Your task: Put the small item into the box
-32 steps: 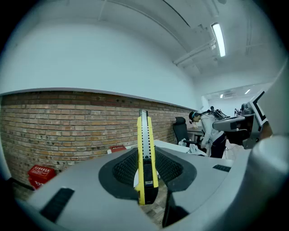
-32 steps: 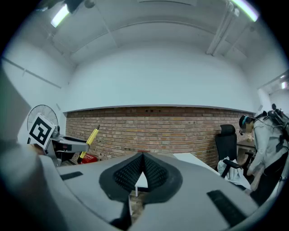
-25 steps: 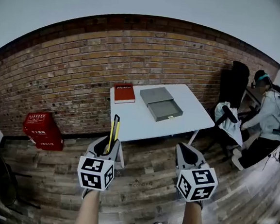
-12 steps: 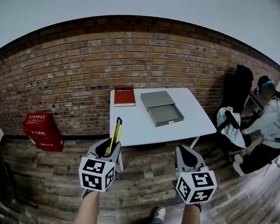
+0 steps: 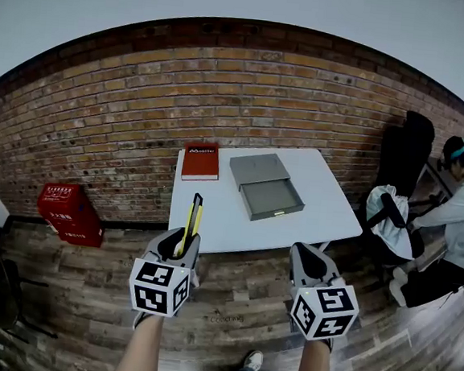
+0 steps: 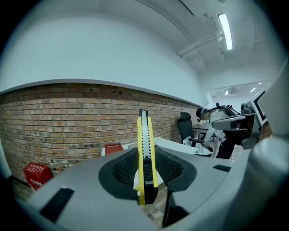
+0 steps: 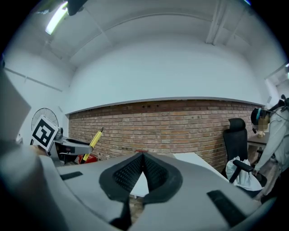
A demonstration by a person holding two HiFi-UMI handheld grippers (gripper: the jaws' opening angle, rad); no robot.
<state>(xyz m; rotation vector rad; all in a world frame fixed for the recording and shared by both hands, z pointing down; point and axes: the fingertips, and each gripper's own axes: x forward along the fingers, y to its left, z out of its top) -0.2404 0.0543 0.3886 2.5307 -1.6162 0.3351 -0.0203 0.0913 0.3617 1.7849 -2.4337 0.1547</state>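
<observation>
The left gripper (image 5: 180,246) is grasping an upright slim yellow-and-black plastic utility knife (image 5: 192,216). The right gripper (image 5: 309,258) is sitting clenched, empty

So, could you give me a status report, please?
Left gripper shut on utility knife. Right gripper shut, empty. Box open on table ahead. Red book beside it, apart.

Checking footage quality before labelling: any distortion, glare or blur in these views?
Head view: heavy fisheye bows the brick wall into an arch; light even, box sharp. Left gripper view: ceiling light blooms, utility knife crisp, corners black. Right gripper view: same black corners, no motion blur.
</observation>
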